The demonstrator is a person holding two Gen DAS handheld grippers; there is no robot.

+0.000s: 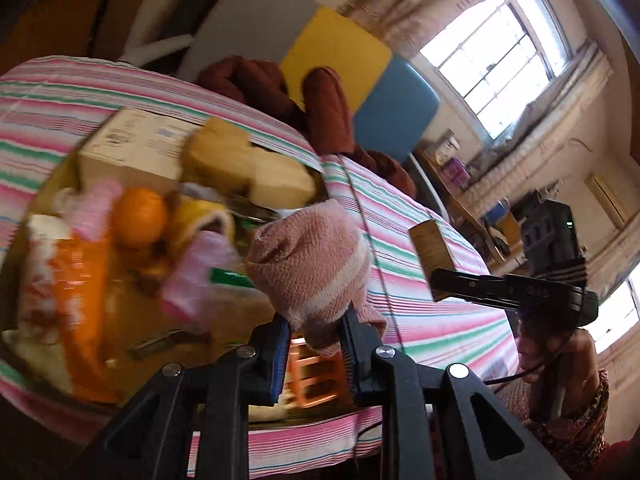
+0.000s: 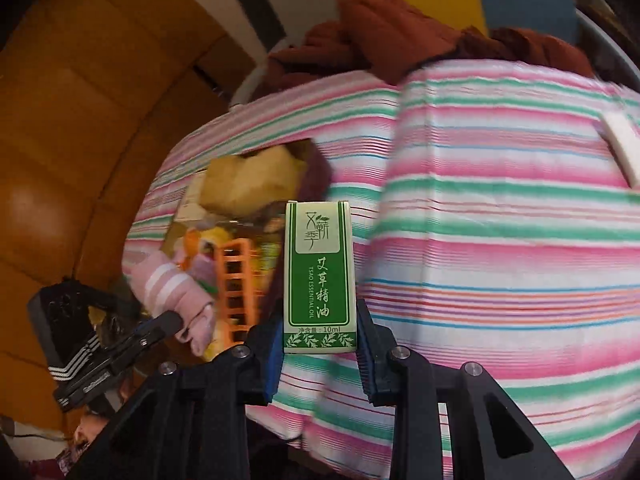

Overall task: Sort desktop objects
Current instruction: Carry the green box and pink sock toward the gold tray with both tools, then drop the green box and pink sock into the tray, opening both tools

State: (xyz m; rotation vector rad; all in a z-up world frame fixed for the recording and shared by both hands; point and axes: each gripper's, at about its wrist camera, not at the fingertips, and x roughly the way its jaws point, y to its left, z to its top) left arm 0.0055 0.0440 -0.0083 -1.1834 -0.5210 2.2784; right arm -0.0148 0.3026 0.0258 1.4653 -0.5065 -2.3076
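Clamped between the left gripper's point(image 1: 314, 340) blue-lined fingers is a sock point(image 1: 310, 264), pink terry with paler stripes, bunched and bulging above the grip with its end hanging below. It hangs just above the tray point(image 1: 124, 320), at the tray's near edge. Inside the tray, blurred, lie an orange point(image 1: 140, 216), a cardboard box point(image 1: 140, 148), tan sponge-like blocks point(image 1: 240, 164), another pink sock point(image 1: 96, 204) and an orange basket point(image 1: 316, 376) showing between the fingers.

From the right wrist, the right gripper point(image 2: 320, 344) presses its fingers on both sides of a small upright carton point(image 2: 320, 276), green and cream, printed with Chinese characters, "TSAO ESSENTIAL OIL" and a leaf border. The carton is held over the striped cloth point(image 2: 500, 240), just right of the tray.
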